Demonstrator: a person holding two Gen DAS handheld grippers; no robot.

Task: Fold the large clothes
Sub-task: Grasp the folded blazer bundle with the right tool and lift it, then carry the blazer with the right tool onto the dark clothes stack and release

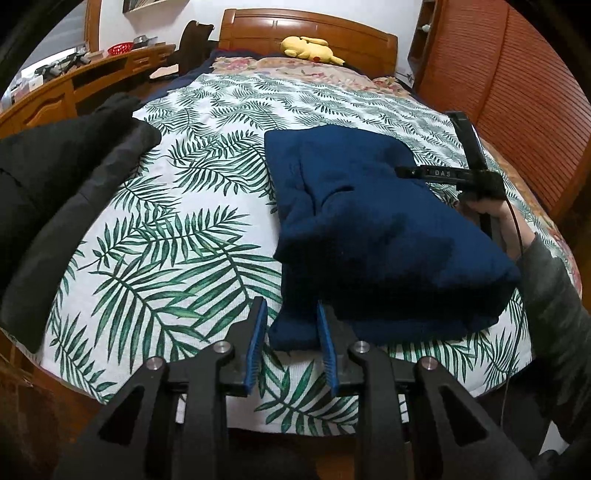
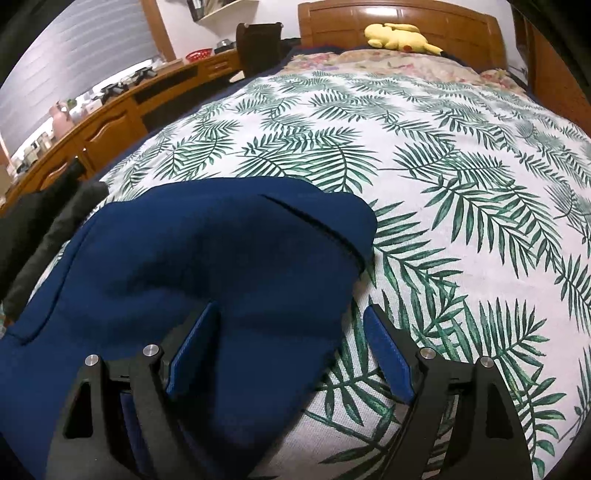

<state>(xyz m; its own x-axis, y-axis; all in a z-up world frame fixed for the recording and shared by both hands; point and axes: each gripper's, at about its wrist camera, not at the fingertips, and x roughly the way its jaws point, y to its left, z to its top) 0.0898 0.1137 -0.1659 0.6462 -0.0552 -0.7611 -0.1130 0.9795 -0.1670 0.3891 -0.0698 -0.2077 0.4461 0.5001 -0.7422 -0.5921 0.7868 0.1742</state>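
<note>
A dark blue garment [image 1: 373, 236] lies folded in a thick bundle on the palm-leaf bedspread [image 1: 184, 229]. My left gripper [image 1: 291, 314] is open at the bundle's near left corner, which lies between its blue pads without being pinched. My right gripper [image 2: 291, 317] is open wide over the bundle's right edge [image 2: 207, 266], its jaws straddling the cloth. It shows in the left wrist view [image 1: 424, 172] above the far right of the bundle, held by a hand.
A black garment [image 1: 55, 199] lies along the bed's left edge. A yellow plush toy [image 1: 308, 48] rests by the wooden headboard [image 1: 306, 29]. A wooden desk [image 2: 110, 110] with clutter stands on the left, and a wooden wardrobe [image 1: 517, 92] on the right.
</note>
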